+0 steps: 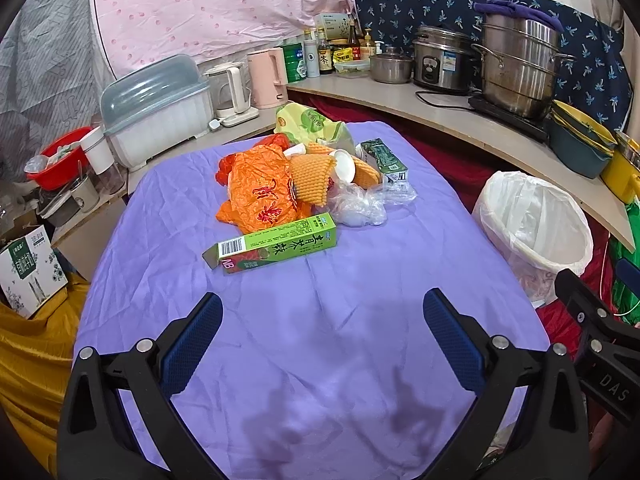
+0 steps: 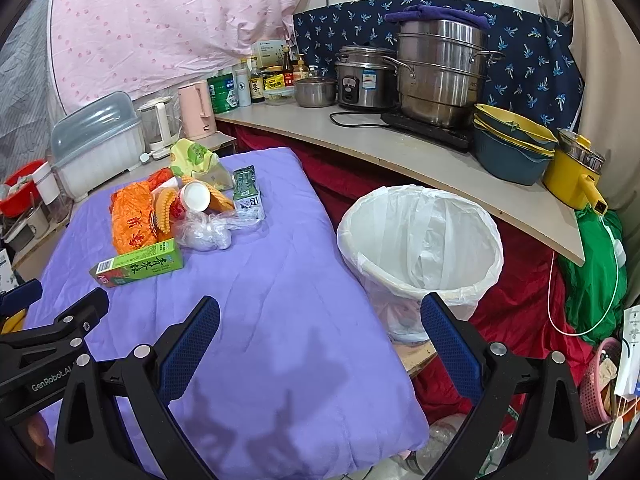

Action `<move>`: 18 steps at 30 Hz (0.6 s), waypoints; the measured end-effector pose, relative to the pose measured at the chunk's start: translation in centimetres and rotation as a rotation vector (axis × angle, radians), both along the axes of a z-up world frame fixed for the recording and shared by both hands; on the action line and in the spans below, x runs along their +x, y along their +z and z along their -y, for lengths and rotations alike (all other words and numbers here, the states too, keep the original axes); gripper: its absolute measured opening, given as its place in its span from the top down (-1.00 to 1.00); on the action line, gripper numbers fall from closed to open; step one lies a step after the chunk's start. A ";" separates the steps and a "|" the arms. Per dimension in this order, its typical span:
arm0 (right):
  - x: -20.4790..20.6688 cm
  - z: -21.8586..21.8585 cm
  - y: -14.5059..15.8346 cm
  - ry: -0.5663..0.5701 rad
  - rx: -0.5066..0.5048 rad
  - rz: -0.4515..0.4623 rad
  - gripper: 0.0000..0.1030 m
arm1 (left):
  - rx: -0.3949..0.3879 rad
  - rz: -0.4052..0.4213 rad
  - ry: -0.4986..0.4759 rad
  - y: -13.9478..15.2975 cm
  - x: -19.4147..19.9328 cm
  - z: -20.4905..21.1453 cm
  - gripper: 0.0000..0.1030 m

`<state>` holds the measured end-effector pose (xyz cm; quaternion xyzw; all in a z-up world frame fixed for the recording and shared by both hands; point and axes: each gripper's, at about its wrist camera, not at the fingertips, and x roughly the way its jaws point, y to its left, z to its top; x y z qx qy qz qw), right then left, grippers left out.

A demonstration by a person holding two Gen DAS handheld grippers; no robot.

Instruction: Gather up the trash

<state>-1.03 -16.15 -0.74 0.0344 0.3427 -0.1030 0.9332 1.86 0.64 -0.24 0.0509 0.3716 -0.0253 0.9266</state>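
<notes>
A pile of trash lies at the far middle of the purple cloth (image 1: 320, 340): a green toothpaste box (image 1: 276, 245) (image 2: 138, 264) nearest me, an orange plastic bag (image 1: 260, 192) (image 2: 132, 220), a yellow foam net (image 1: 312, 180), a white paper cup (image 1: 345, 165) (image 2: 196, 196), a clear plastic bag (image 1: 360, 204) (image 2: 204, 232), a green drink carton (image 1: 384, 160) (image 2: 248, 188) and a yellow-green wrapper (image 1: 312, 124) (image 2: 192, 158). My left gripper (image 1: 322, 312) is open and empty above the cloth's near part. My right gripper (image 2: 320, 316) is open and empty over the cloth's right edge. A white-lined bin (image 1: 536, 224) (image 2: 424, 248) stands to the right.
A curved counter (image 2: 400, 148) behind holds steel pots (image 2: 440, 76), a rice cooker (image 2: 364, 80), stacked bowls (image 2: 512, 144), bottles and kettles. A dish rack (image 1: 156, 108) stands at the left. Red cloth (image 2: 520, 320) and a pink basket (image 2: 600, 380) lie on the floor at the right.
</notes>
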 end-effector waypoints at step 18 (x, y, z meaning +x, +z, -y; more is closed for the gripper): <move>0.9 0.2 -0.5 -0.011 0.003 -0.014 -0.87 | 0.001 -0.011 -0.002 -0.3 0.3 -0.1 -0.86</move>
